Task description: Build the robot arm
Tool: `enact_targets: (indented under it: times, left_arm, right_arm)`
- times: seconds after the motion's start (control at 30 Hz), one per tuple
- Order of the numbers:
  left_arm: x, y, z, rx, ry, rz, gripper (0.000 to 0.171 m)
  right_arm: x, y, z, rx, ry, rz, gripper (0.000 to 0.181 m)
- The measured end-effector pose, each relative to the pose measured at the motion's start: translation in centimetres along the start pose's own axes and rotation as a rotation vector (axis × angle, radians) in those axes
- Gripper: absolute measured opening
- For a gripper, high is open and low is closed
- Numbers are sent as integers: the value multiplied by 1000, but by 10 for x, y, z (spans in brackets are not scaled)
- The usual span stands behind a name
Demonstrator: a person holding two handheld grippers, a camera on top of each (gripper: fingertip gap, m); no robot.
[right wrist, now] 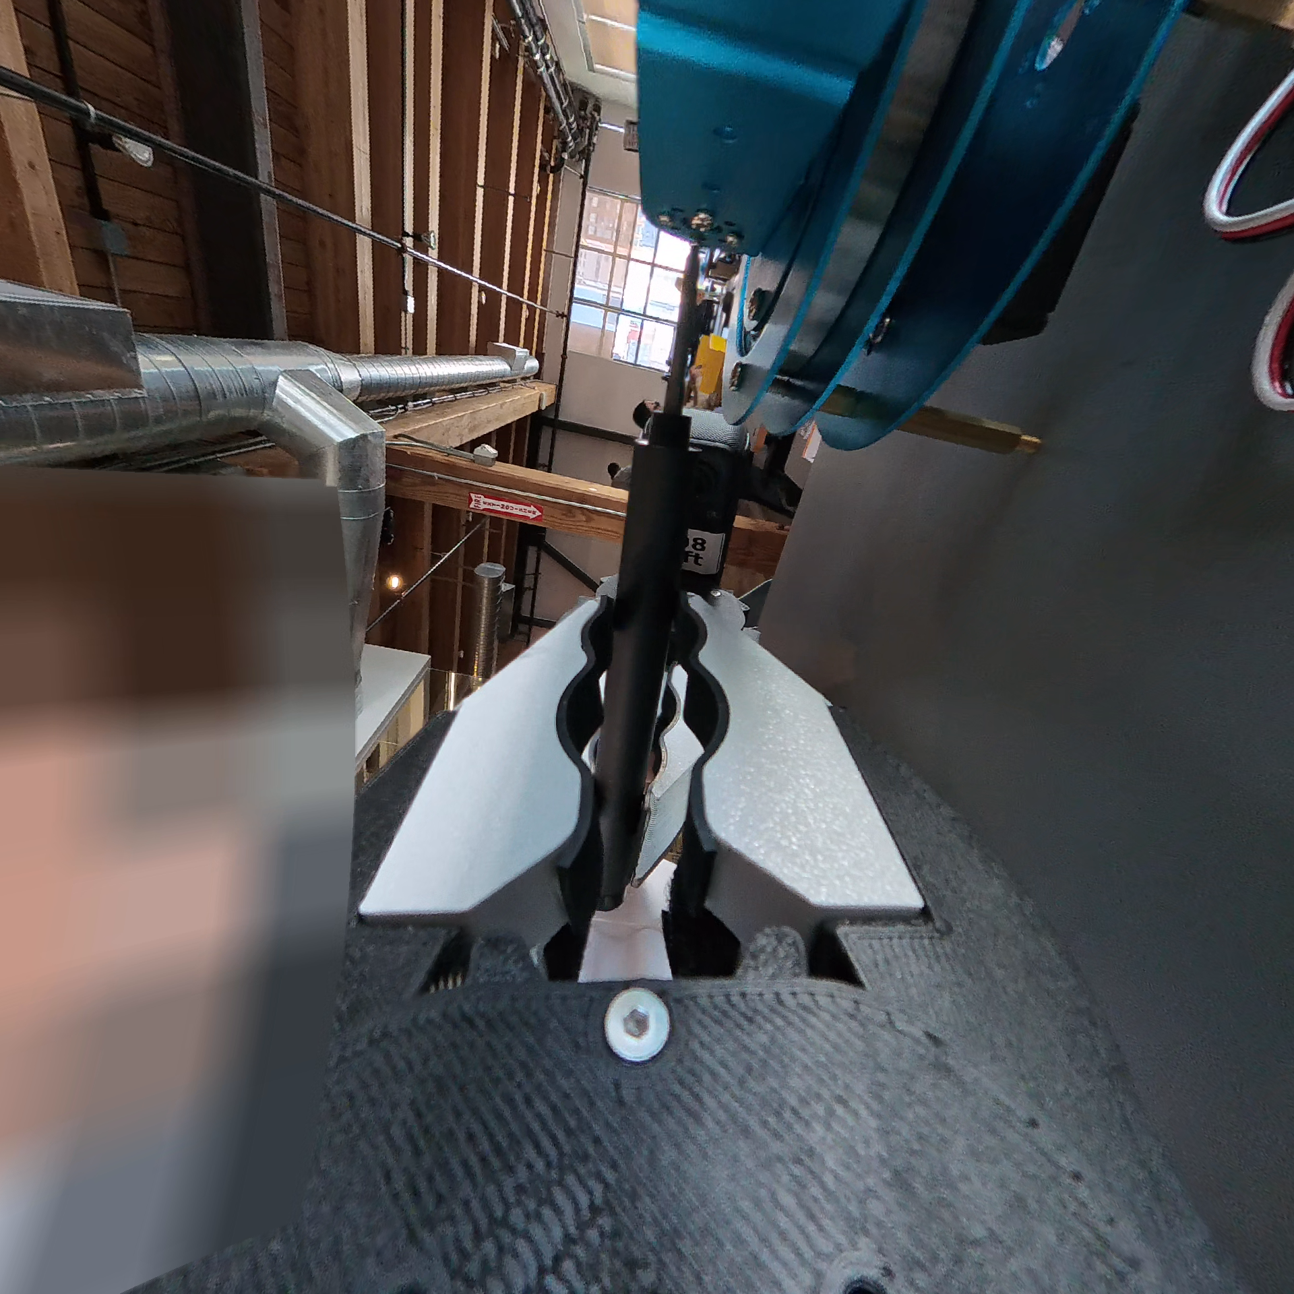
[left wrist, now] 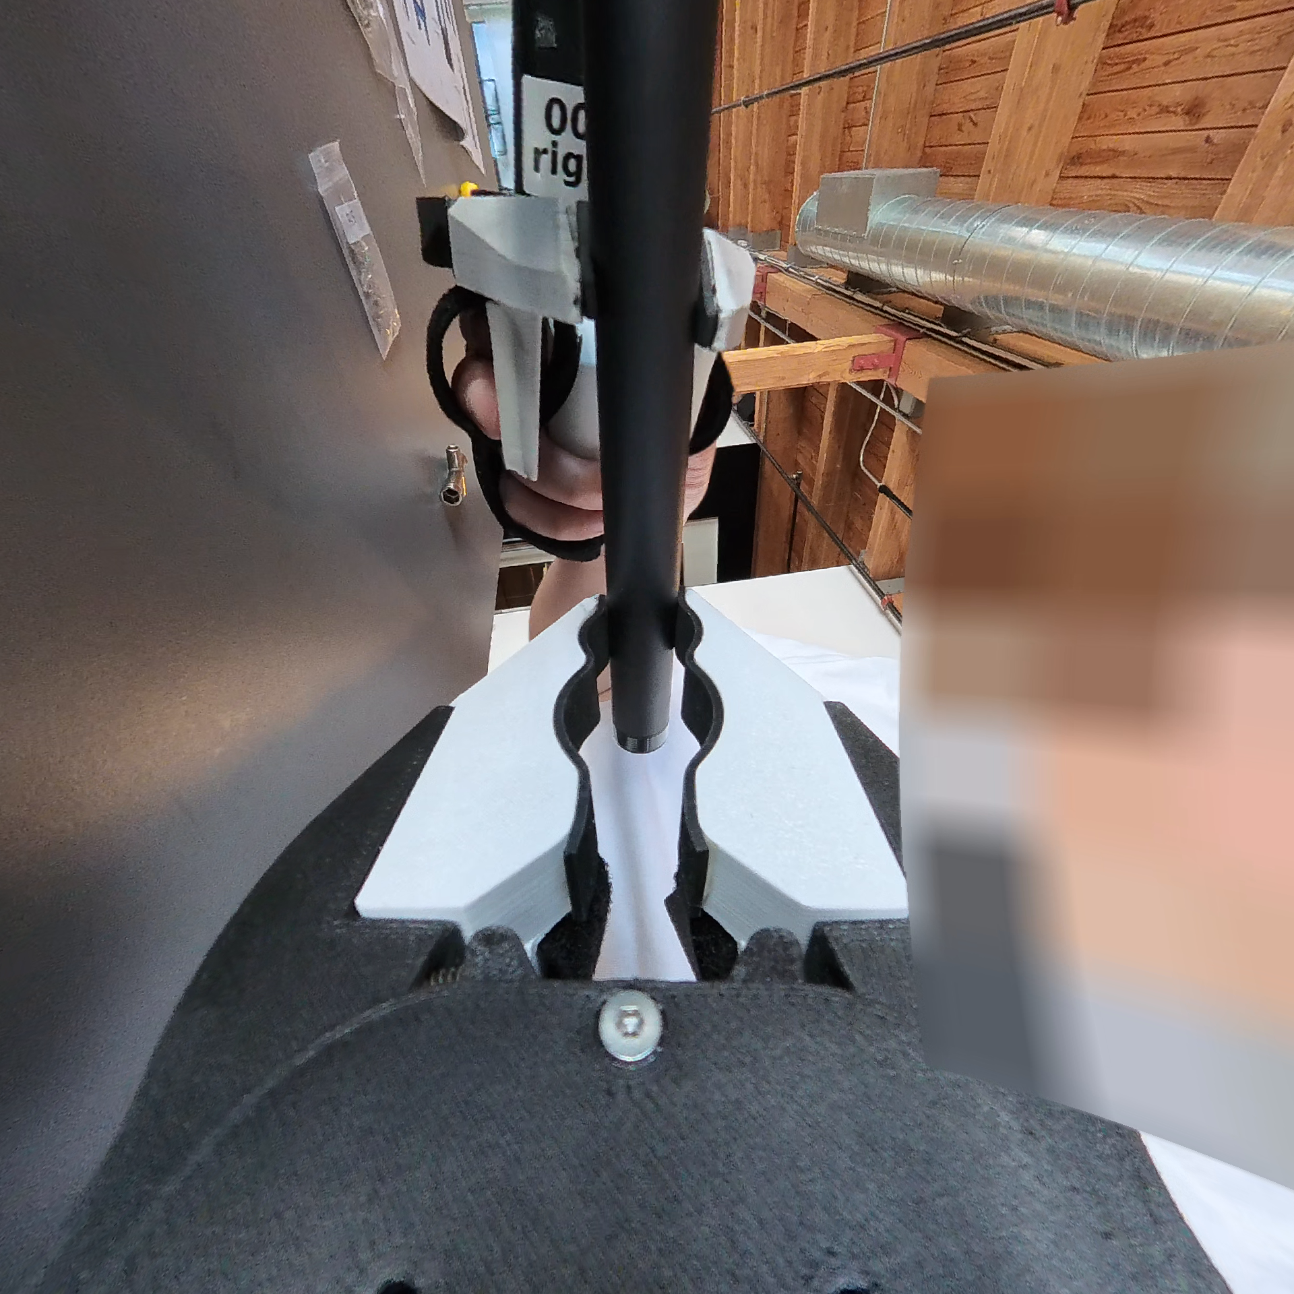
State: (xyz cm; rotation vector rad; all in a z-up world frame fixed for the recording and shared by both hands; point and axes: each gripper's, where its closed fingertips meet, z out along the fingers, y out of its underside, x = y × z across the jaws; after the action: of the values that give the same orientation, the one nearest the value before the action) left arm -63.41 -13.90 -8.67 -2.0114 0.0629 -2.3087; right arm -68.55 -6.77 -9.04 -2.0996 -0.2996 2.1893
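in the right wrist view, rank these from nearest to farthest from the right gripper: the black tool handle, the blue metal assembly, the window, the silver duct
1. Black tool handle: clamped in the right gripper, dead centre.
2. Blue metal assembly: just beyond the tool's thin tip, upper right.
3. Silver duct: off to the left, along the wooden wall.
4. Window: farthest, at the end of the room, centre.

- Left tongs — clamped on a black rod near its lower end.
- Farther up, right tongs grip the same rod — hand beneath.
- Grey panel on the left.
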Motion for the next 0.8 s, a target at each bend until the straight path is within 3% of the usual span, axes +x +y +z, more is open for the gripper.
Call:
enact_targets:
  times: [0.8]
  left_arm:
    - [1, -6, 0, 28, 13, -3, 16]
  right_arm:
    - [1, -6, -1, 40, -2, -45, 17]
